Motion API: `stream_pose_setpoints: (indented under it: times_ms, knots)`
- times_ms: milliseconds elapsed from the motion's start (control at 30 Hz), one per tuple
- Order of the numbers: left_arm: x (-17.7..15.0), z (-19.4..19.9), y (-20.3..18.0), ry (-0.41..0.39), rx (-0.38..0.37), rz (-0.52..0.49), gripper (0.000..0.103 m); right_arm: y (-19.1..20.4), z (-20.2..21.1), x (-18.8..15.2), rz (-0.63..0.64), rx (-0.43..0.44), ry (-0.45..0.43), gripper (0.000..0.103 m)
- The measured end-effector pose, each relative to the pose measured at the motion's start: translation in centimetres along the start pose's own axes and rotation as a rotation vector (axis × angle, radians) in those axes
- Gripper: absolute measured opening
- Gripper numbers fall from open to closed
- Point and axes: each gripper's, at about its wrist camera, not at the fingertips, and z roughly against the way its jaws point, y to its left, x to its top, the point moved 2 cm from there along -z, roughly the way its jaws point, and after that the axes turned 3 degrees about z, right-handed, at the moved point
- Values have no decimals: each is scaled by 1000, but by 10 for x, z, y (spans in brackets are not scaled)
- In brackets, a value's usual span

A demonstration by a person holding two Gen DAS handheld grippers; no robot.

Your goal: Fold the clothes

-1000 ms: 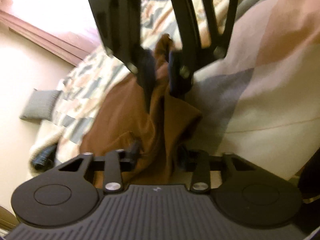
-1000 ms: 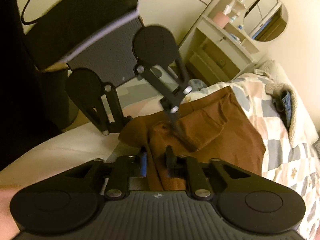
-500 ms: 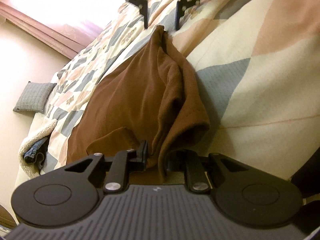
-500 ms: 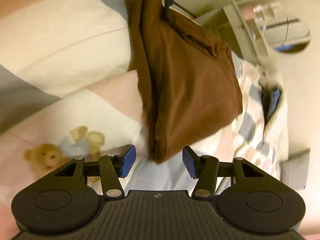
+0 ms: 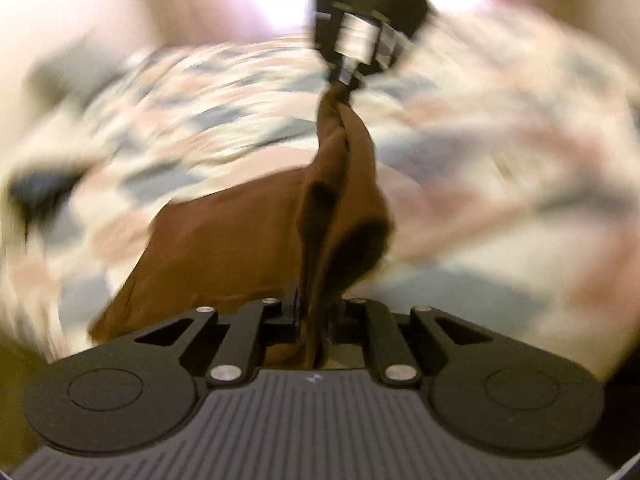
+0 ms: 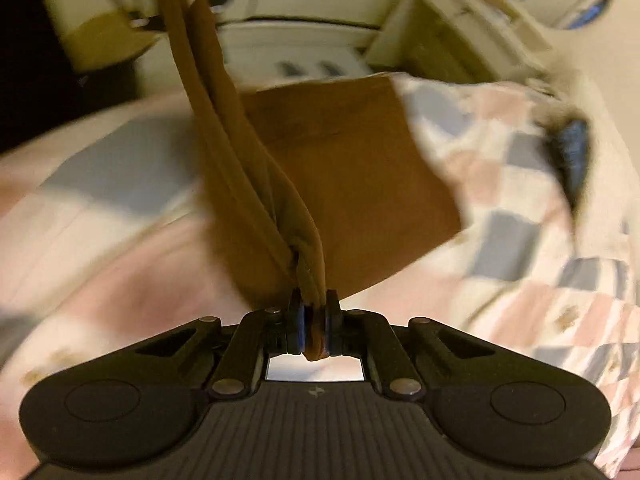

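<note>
I have the brown garment pinched at both ends and strung between my two grippers above the quilt. My right gripper is clamped on a bunched fold of the cloth: the blue pads press against it from both sides, and a small nub of fabric pokes out behind them. From there the cloth runs away as several tight ridges up to the top left of the right wrist view, where the left gripper holds its far end. In the left wrist view my left gripper has its fingers closed in on a thick hanging fold, with the cloth filling the gap between them. The garment stretches forward from those fingers to the right gripper near the top centre, twisted just below its tips. The rest of the cloth sags off to one side of the taut line and lies spread on the quilt. Both views are heavily smeared. Near the right edge of the right wrist view a dark blue item lies on the bed, too blurred for me to tell what it is. Pale furniture stands beyond the bed.
</note>
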Motion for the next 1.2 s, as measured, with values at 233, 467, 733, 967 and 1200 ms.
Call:
stream_pose_setpoints:
  times_ms: [233, 467, 733, 967, 1200]
  knots:
    - [-29, -67, 157, 64, -13, 677, 8, -125, -128, 36, -387, 83, 41, 40]
    - [-73, -98, 213, 43, -211, 1035, 10, -190, -141, -57, -1376, 337, -137, 52]
    - [-74, -100, 234, -19, -214, 1165, 9, -174, -164, -70, -1514, 506, -93, 5]
    - [-46, -81, 245, -129, -97, 1033, 5, -205, -134, -48, -1411, 356, -264, 5]
    - [-47, -98, 263, -99, -2, 1012, 5, -222, -175, -28, -1403, 254, -218, 5]
